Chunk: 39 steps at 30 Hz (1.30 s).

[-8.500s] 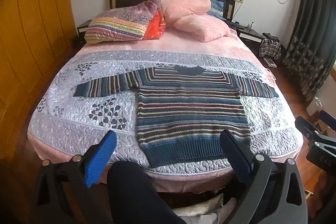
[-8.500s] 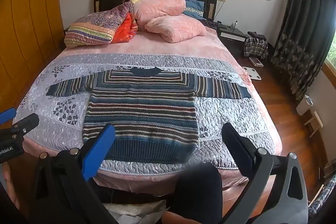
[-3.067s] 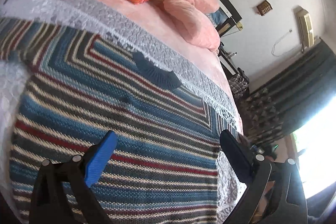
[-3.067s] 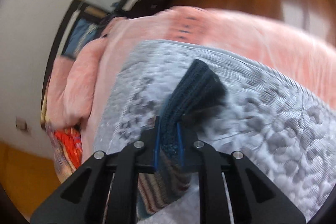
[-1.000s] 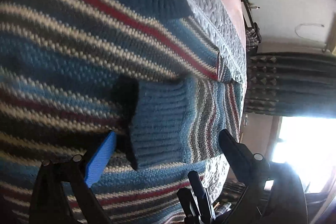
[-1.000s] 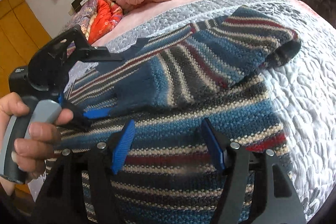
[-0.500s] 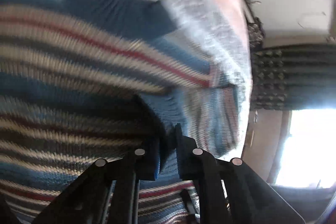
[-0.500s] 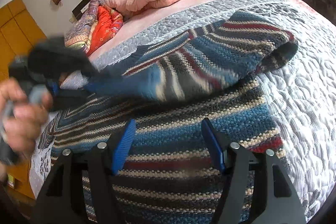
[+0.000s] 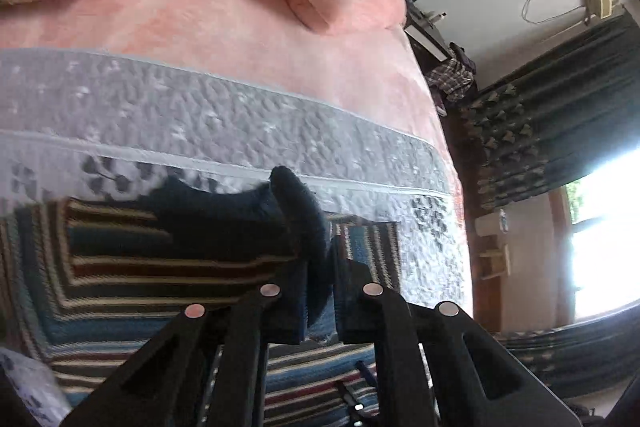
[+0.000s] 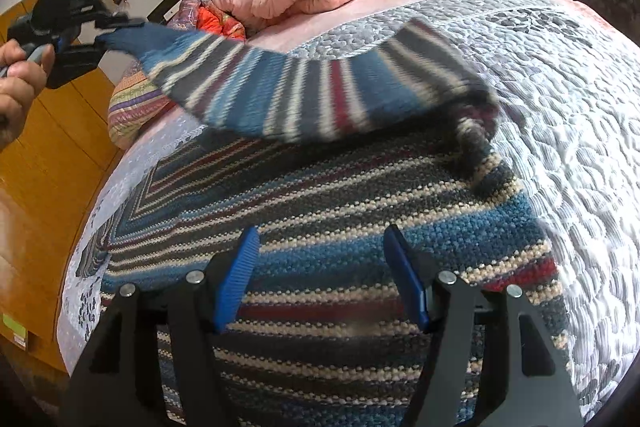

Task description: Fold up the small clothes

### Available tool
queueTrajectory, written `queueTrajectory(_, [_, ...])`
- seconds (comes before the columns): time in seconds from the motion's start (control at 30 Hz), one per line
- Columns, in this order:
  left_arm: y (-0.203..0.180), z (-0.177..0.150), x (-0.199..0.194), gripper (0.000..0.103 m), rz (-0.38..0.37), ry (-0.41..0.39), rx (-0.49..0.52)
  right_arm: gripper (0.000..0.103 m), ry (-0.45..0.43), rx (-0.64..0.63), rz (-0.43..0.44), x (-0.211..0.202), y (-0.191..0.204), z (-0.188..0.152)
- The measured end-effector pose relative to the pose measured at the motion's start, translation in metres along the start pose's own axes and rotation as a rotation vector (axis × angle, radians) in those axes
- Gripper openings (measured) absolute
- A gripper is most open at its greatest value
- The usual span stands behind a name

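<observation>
Left wrist view: the left gripper (image 9: pixel 318 291) has its fingers pinched on the dark sleeve cuff (image 9: pixel 298 215) of the striped sweater (image 9: pixel 120 267), lifted above the bed (image 9: pixel 240 131)

Right wrist view: the right gripper (image 10: pixel 324 275) hovers wide apart over the sweater's body, the sleeve (image 10: pixel 304 91) stretched across above it

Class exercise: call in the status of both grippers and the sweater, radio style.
Left gripper shut on sleeve cuff, sleeve lifted across sweater. Right gripper open, low over sweater body. Nothing in the way on the quilt.
</observation>
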<state>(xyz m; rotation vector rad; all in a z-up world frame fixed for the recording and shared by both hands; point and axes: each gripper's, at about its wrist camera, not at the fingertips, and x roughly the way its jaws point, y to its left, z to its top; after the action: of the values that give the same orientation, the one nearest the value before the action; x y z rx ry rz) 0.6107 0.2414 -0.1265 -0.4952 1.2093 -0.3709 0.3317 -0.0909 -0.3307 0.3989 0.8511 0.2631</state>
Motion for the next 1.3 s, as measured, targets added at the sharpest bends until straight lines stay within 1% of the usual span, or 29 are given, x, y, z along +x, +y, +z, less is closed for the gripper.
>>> queueTrajectory(0.13, [0.037,0.002,-0.01,0.009,0.027,0.003,-0.034,0.065,0.001,-0.005,0.006,0.0,0.0,0.001])
queueTrajectory(0.3, [0.098,-0.016,-0.004,0.009,0.066,0.035,-0.1,0.065,0.004,-0.008,0.007,0.001,0.0,0.0])
queueTrajectory(0.47, [0.158,-0.037,0.023,0.009,0.121,0.093,-0.166,0.065,0.007,-0.018,0.005,0.004,0.002,-0.001])
queueTrajectory(0.57, [0.187,-0.052,0.045,0.011,0.179,0.133,-0.183,0.065,0.009,-0.022,0.003,0.005,0.002,-0.002])
queueTrajectory(0.6, [0.193,-0.055,0.05,0.017,0.203,0.146,-0.183,0.065,0.01,-0.023,0.002,0.005,0.003,-0.002])
queueTrajectory(0.63, [0.201,-0.059,0.056,0.023,0.271,0.159,-0.181,0.065,0.013,-0.025,0.002,0.007,0.003,-0.003])
queueTrajectory(0.67, [0.205,-0.061,0.055,0.024,0.348,0.147,-0.183,0.065,0.015,-0.026,0.002,0.007,0.003,-0.003])
queueTrajectory(0.7, [0.207,-0.062,0.051,0.029,0.385,0.128,-0.188,0.065,0.014,-0.027,0.003,0.007,0.003,-0.003])
queueTrajectory(0.73, [0.204,-0.063,0.041,0.044,0.399,0.08,-0.185,0.065,0.012,-0.029,0.004,0.006,0.004,-0.002])
queueTrajectory(0.77, [0.197,-0.065,0.031,0.051,0.406,0.022,-0.162,0.065,0.009,-0.03,0.007,0.005,0.004,-0.001])
queueTrajectory(0.8, [0.184,-0.068,0.02,0.056,0.388,-0.041,-0.115,0.065,0.004,-0.031,0.009,0.005,0.005,-0.001])
queueTrajectory(0.83, [0.176,-0.07,0.018,0.056,0.341,-0.056,-0.092,0.065,0.0,-0.033,0.011,0.004,0.006,0.0])
queueTrajectory(0.87, [0.17,-0.073,0.019,0.056,0.269,-0.059,-0.078,0.065,-0.001,-0.034,0.013,0.004,0.007,0.0])
queueTrajectory(0.9, [0.164,-0.076,0.026,0.056,0.175,-0.043,-0.072,0.065,0.001,-0.034,0.015,0.004,0.007,-0.001])
queueTrajectory(0.93, [0.164,-0.078,0.033,0.056,0.147,-0.028,-0.082,0.065,0.005,-0.036,0.017,0.005,0.008,-0.002])
queueTrajectory(0.97, [0.168,-0.08,0.043,0.056,0.143,-0.008,-0.107,0.065,0.008,-0.039,0.017,0.005,0.008,-0.003])
queueTrajectory(1.0, [0.175,-0.082,0.054,0.056,0.156,0.018,-0.136,0.065,0.01,-0.046,0.014,0.005,0.009,-0.004])
queueTrajectory(1.03, [0.186,-0.087,0.068,0.052,0.174,0.056,-0.171,0.065,0.013,-0.051,0.009,0.005,0.01,-0.005])
queueTrajectory(1.07, [0.194,-0.09,0.073,0.048,0.18,0.06,-0.193,0.065,0.017,-0.053,0.003,0.005,0.01,-0.007])
queueTrajectory(1.1, [0.2,-0.092,0.072,0.045,0.172,0.046,-0.206,0.065,0.018,-0.051,-0.001,0.003,0.009,-0.007])
queueTrajectory(1.17, [0.206,-0.095,0.059,0.044,0.151,0.03,-0.224,0.065,0.012,-0.043,-0.004,-0.002,0.009,-0.007])
queueTrajectory(1.2, [0.209,-0.097,0.051,0.047,0.152,0.023,-0.23,0.065,0.011,-0.041,-0.005,-0.005,0.01,-0.007])
queueTrajectory(1.23, [0.214,-0.101,0.037,0.058,0.164,0.016,-0.237,0.065,0.012,-0.041,-0.005,-0.006,0.011,-0.007])
queueTrajectory(1.27, [0.221,-0.105,0.024,0.064,0.169,0.004,-0.248,0.065,0.015,-0.041,-0.003,-0.007,0.014,-0.007])
queueTrajectory(1.3, [0.23,-0.111,0.009,0.069,0.154,-0.019,-0.263,0.065,0.018,-0.043,0.002,-0.009,0.018,-0.007])
